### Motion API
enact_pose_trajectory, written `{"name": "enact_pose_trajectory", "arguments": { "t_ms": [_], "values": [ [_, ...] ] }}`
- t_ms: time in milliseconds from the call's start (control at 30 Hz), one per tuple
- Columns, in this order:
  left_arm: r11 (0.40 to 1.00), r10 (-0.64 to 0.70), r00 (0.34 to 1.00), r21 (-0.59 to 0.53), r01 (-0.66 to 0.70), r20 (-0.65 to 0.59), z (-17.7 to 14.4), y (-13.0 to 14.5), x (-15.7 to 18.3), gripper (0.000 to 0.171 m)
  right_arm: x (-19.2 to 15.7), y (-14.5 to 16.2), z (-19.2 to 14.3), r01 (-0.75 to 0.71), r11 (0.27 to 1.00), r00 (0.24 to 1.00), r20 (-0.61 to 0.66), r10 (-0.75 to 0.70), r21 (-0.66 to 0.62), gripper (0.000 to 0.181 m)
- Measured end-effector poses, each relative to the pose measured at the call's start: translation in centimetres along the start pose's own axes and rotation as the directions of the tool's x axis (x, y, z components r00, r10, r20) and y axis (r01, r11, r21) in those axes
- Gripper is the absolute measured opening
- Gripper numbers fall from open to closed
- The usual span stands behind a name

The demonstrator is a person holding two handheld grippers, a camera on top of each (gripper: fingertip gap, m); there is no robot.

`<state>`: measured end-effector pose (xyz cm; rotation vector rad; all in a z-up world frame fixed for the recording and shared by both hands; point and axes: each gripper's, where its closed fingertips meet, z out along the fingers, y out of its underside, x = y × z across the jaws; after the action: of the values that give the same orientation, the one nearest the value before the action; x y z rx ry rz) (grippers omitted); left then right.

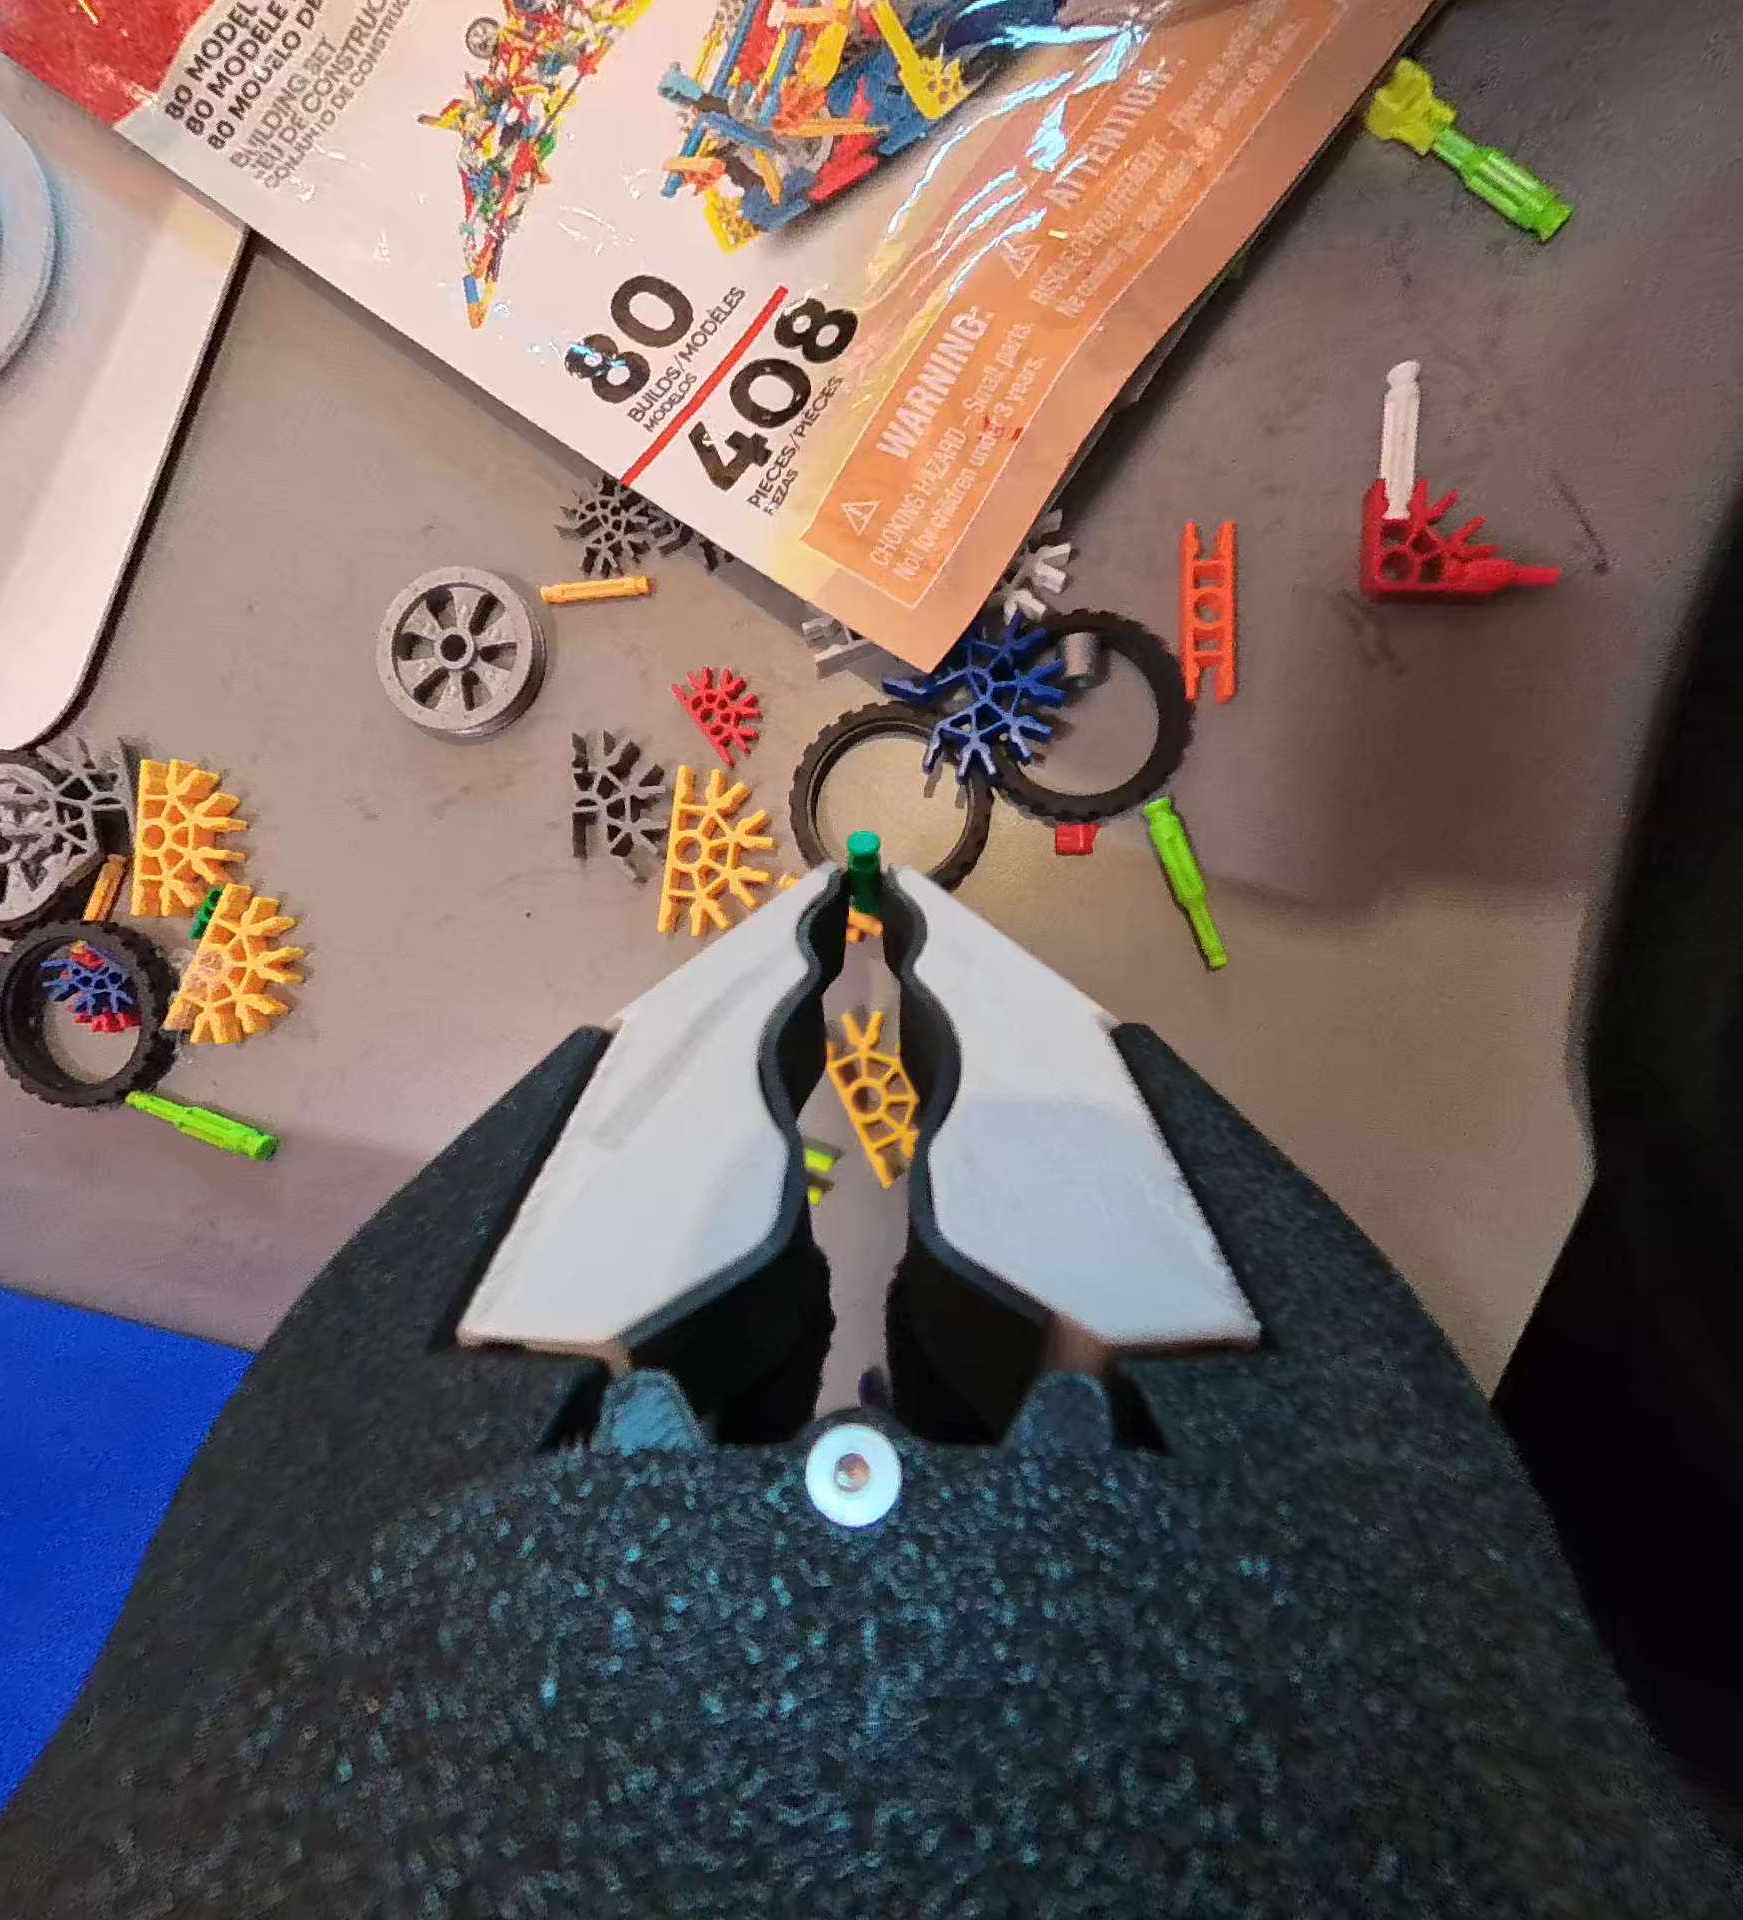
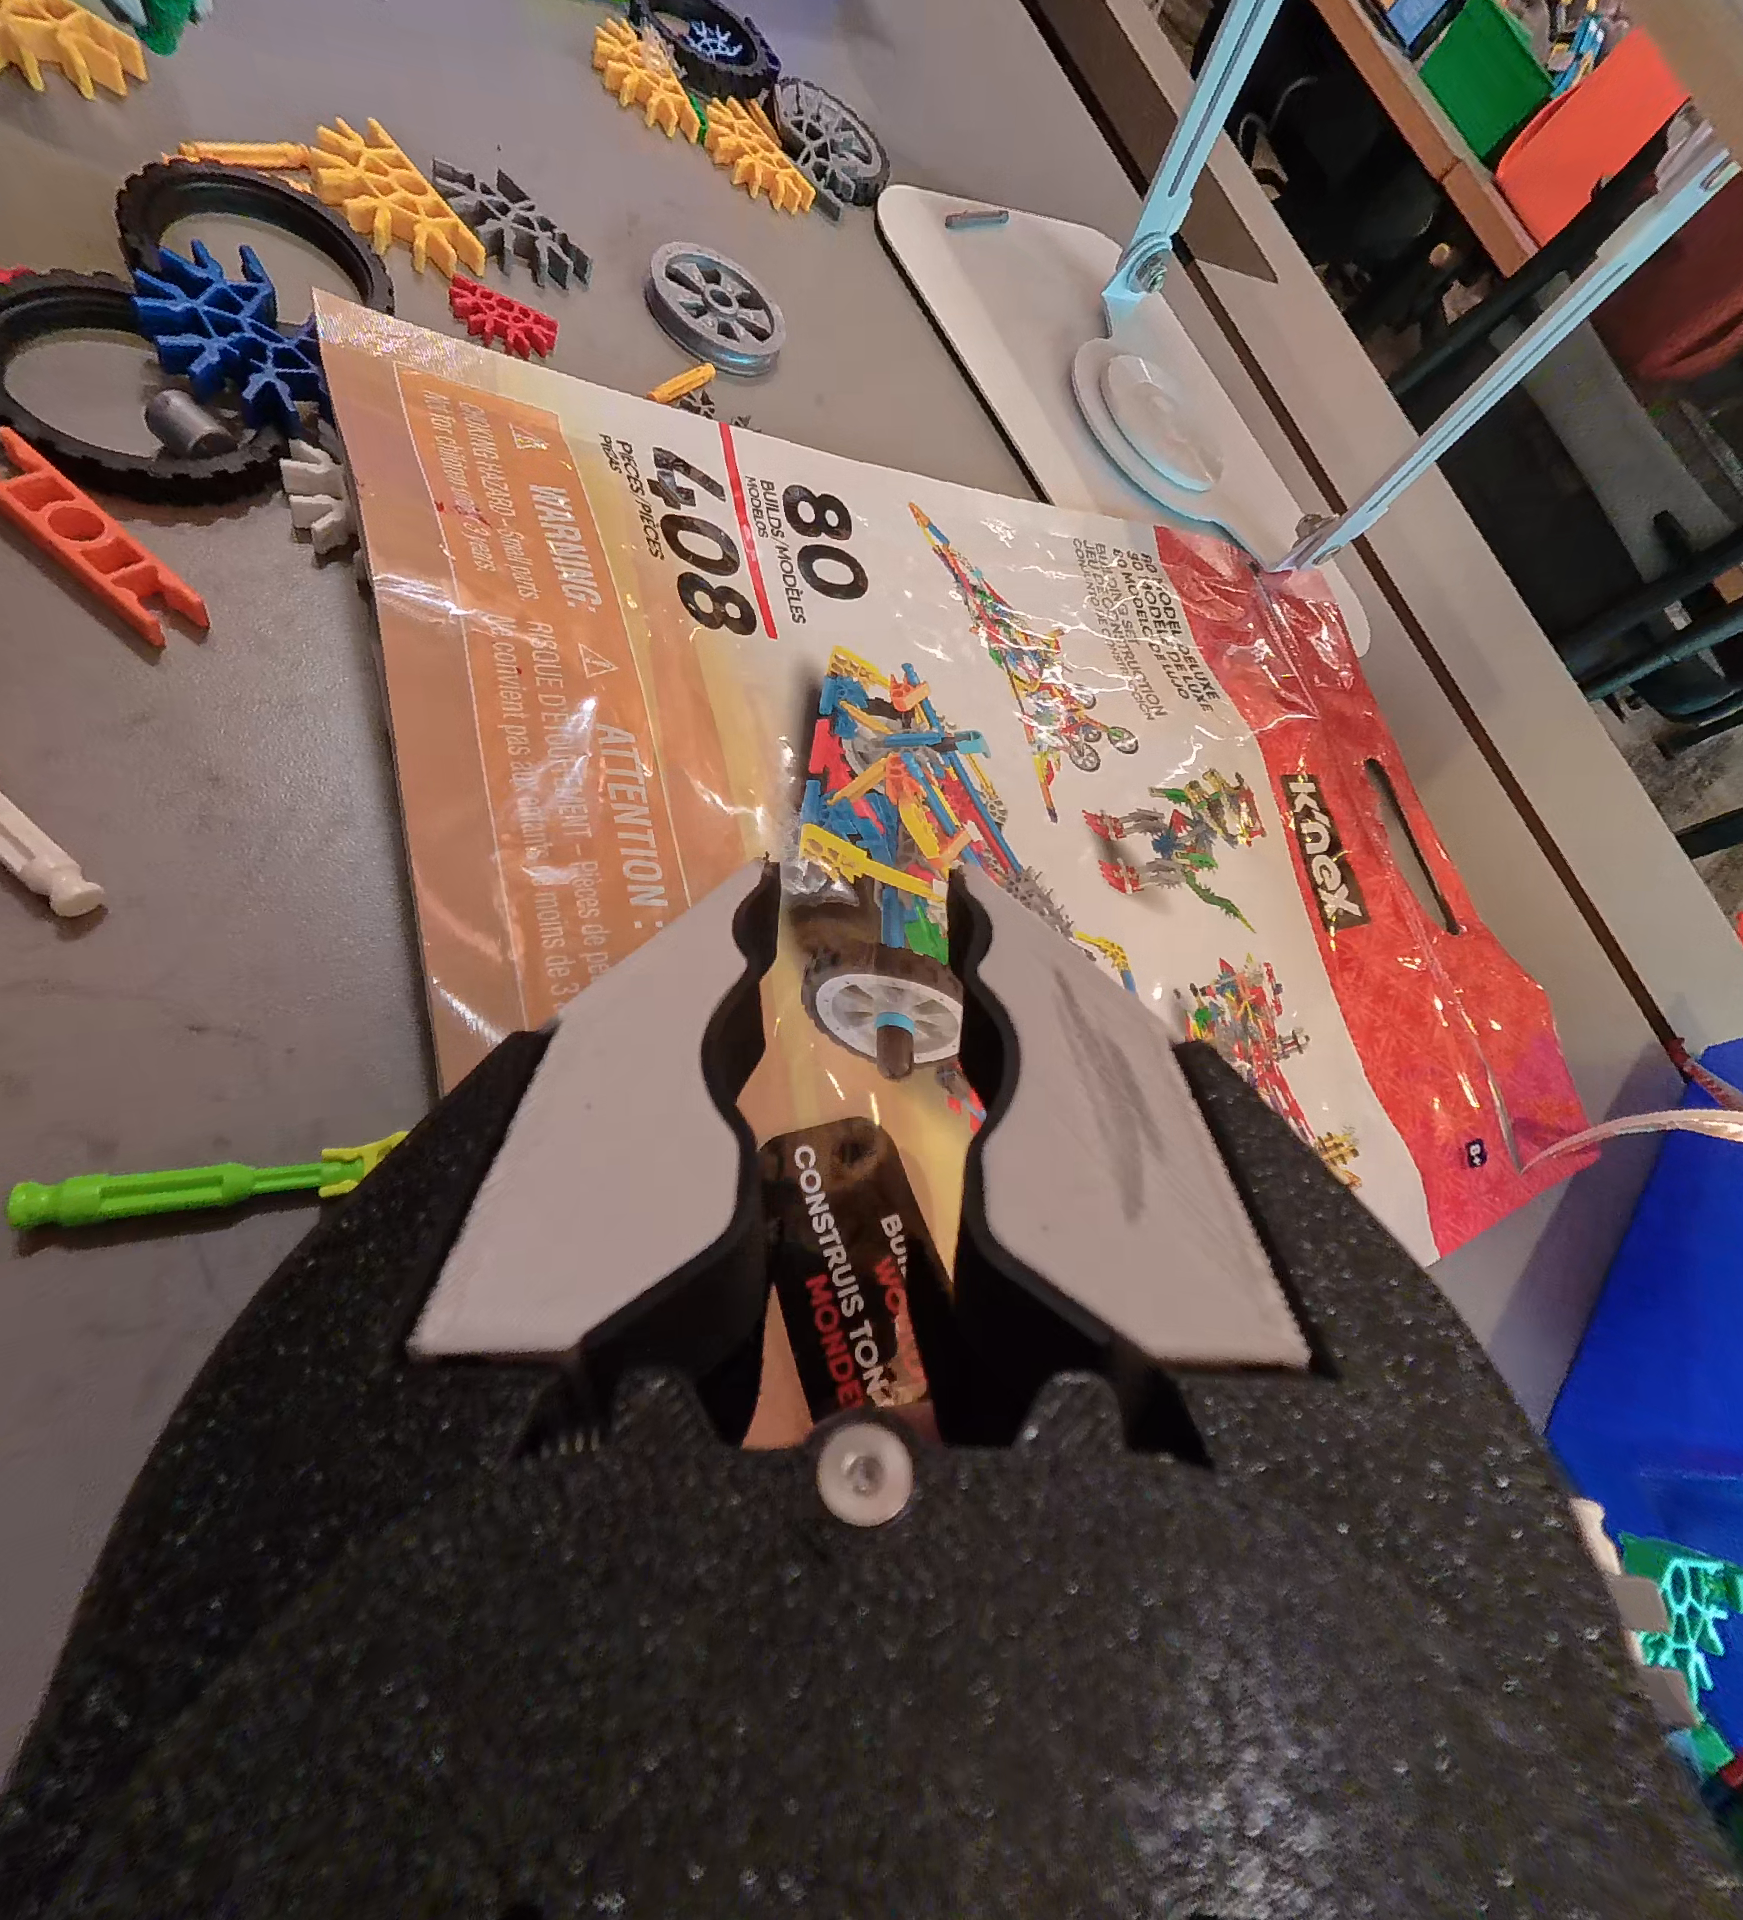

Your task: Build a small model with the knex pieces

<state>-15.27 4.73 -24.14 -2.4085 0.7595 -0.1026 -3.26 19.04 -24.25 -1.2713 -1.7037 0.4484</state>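
Note:
My left gripper (image 1: 865, 883) is shut on a small dark green rod (image 1: 862, 854), which sticks out past the fingertips. It hovers over the grey table by a black tyre ring (image 1: 815, 821). A yellow fan connector (image 1: 872, 1091) shows on the table through the gap between the fingers. My right gripper (image 2: 859, 883) is open and empty, just above a printed plastic toy bag (image 2: 638, 623) that lies flat on the table. The bag also shows at the top of the left wrist view (image 1: 742, 260).
Loose building pieces are scattered about: a grey wheel (image 1: 460, 652), a blue snowflake connector (image 1: 992, 696), an orange ladder piece (image 1: 1208, 613), a red connector with a white rod (image 1: 1418, 540), lime rods (image 1: 1184, 878). A white board (image 2: 1002, 312) and a blue bin (image 2: 1729, 1299) lie near the table's edge. Tip to tip, the grippers are about 20 centimeters apart. Between my left fingertips and the orange ladder piece (image 1: 1208, 613) there is roughly 9 centimeters. The right camera catches it too, in the right wrist view (image 2: 67, 521).

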Motion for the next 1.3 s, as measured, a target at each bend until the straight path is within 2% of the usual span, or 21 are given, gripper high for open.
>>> {"name": "enact_pose_trajectory", "arguments": {
  "t_ms": [767, 1300],
  "values": [
    [1.000, -0.019, 0.999, -0.011, 0.020, 0.038, -0.4, 1.1, 0.3, 0.004, -0.1, -0.1, 0.0, 0.034, 0.999, 0.999, -0.014, -0.034, -0.010, 0.031],
    [0.996, -0.091, 0.987, 0.032, 0.088, 0.133, -2.9, 2.6, 0.9, 0.004, 0.5, -0.9, -0.4, 0.100, 0.995, 0.992, -0.075, -0.100, -0.004, 0.031]
  ]
}}
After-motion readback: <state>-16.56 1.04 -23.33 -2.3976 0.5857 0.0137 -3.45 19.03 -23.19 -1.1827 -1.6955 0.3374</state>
